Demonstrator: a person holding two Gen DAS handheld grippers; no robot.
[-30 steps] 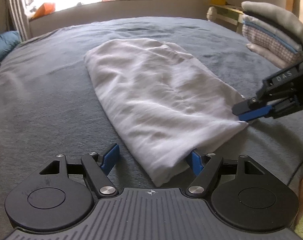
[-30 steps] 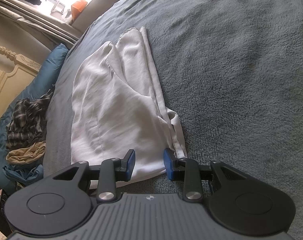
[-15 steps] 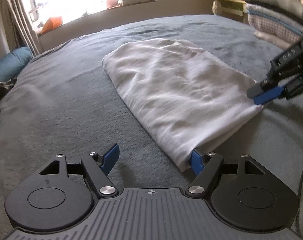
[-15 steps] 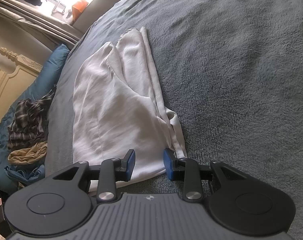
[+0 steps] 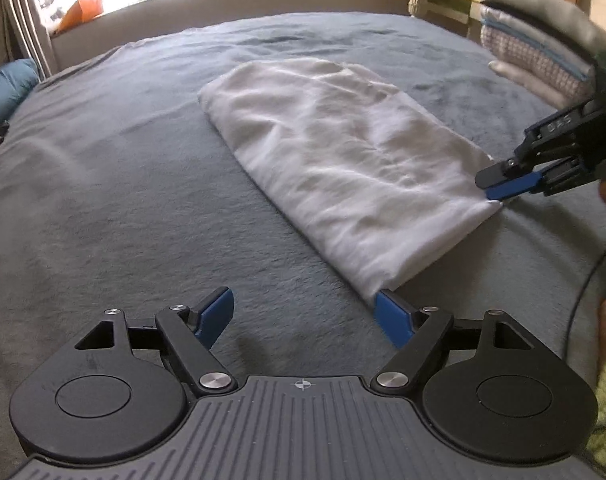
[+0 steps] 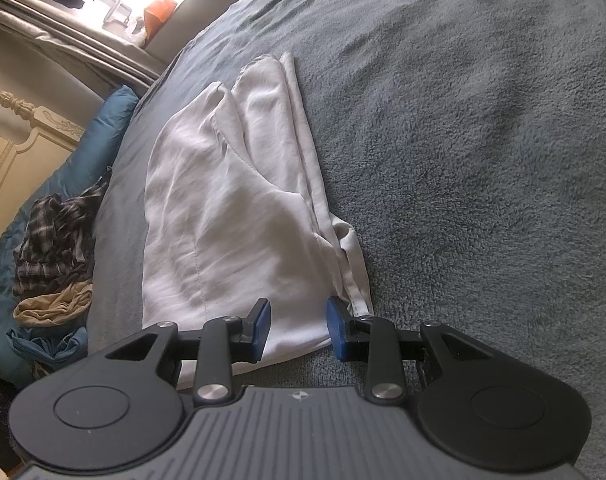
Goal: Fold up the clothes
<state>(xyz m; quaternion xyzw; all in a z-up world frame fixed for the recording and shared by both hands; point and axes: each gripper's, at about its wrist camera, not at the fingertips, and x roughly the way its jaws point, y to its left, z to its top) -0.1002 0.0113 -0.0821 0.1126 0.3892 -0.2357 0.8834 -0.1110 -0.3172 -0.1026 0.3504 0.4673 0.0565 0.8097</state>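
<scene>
While the white garment (image 5: 343,168) lies folded on the grey blanket (image 5: 123,184), left gripper (image 5: 305,314): jaws opening, nothing between; right gripper (image 6: 299,326): jaws apart, garment's edge between them.

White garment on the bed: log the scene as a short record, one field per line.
garment: white garment, folded into a long band, lying flat on the grey blanket
left gripper: left gripper at the garment's near corner, jaws opening, nothing between them
right gripper: right gripper over the other near corner, a gap between the pads, cloth beneath them; whether it pinches cloth cannot be told
done pile: folded stack at the bed's right edge
waiting: plaid garment and tan garment, crumpled, on blue bedding
</scene>
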